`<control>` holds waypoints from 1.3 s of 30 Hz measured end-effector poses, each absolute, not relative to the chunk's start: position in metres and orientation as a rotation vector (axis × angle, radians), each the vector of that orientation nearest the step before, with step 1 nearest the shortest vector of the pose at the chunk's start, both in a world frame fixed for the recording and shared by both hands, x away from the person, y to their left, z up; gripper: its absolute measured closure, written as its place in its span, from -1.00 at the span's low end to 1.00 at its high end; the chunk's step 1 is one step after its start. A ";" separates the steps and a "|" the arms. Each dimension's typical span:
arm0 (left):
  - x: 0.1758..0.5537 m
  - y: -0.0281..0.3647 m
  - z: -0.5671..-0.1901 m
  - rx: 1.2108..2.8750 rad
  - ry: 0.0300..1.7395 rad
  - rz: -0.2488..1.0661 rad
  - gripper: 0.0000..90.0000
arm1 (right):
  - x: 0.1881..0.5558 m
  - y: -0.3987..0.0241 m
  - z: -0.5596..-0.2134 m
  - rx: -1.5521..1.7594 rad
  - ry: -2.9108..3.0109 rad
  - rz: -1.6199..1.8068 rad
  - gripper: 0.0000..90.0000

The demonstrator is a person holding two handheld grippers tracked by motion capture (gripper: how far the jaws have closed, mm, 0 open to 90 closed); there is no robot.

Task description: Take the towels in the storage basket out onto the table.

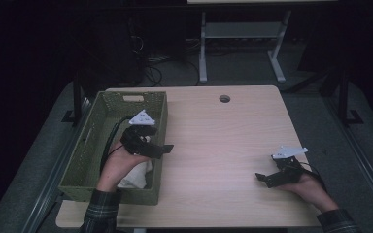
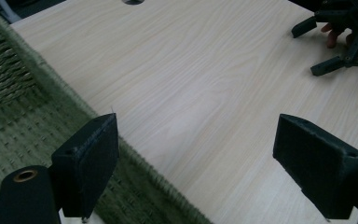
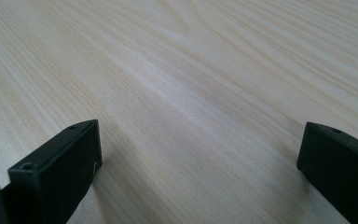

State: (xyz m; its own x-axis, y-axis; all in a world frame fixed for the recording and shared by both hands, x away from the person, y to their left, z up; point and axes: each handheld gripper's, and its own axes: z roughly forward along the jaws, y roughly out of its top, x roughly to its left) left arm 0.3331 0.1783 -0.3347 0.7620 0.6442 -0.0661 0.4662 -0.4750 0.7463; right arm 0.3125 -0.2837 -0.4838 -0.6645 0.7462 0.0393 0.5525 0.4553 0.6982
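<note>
A green woven basket (image 1: 91,145) stands on the left part of the light wooden table (image 1: 223,141). A white cloth (image 1: 137,175) lies inside it near the front right corner. My left gripper (image 1: 156,148) hovers over the basket's right wall (image 2: 135,158), open, with nothing between its jaws (image 2: 198,163). My right gripper (image 1: 268,178) rests low over the table near the front right, open and empty (image 3: 198,163). The left gripper view also takes in the right gripper (image 2: 340,42) at the far right.
A round cable hole (image 1: 224,98) sits near the table's far edge. Beyond the table stand a white desk frame (image 1: 243,43) and cables on the dark floor. Bare wood spans the table's middle.
</note>
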 end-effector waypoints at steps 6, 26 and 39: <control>0.334 0.190 -0.335 2.151 0.857 0.303 -0.69 | 0.312 -0.284 -0.484 1.116 2.435 1.017 -1.00; 0.339 0.234 -0.354 2.142 0.983 0.383 -0.69 | 0.313 -0.284 -0.484 1.115 2.436 1.016 -1.00; 0.348 0.247 -0.385 2.188 1.088 0.368 -0.70 | 0.312 -0.284 -0.484 1.116 2.435 1.017 -1.00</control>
State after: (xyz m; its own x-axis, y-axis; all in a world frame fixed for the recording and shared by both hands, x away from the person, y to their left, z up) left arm 0.3478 0.2474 -0.3854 0.6150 0.7876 -0.0383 0.6027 -0.4382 0.6669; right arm 0.3125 -0.2837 -0.4838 -0.6643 0.7465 0.0393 0.5528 0.4552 0.6980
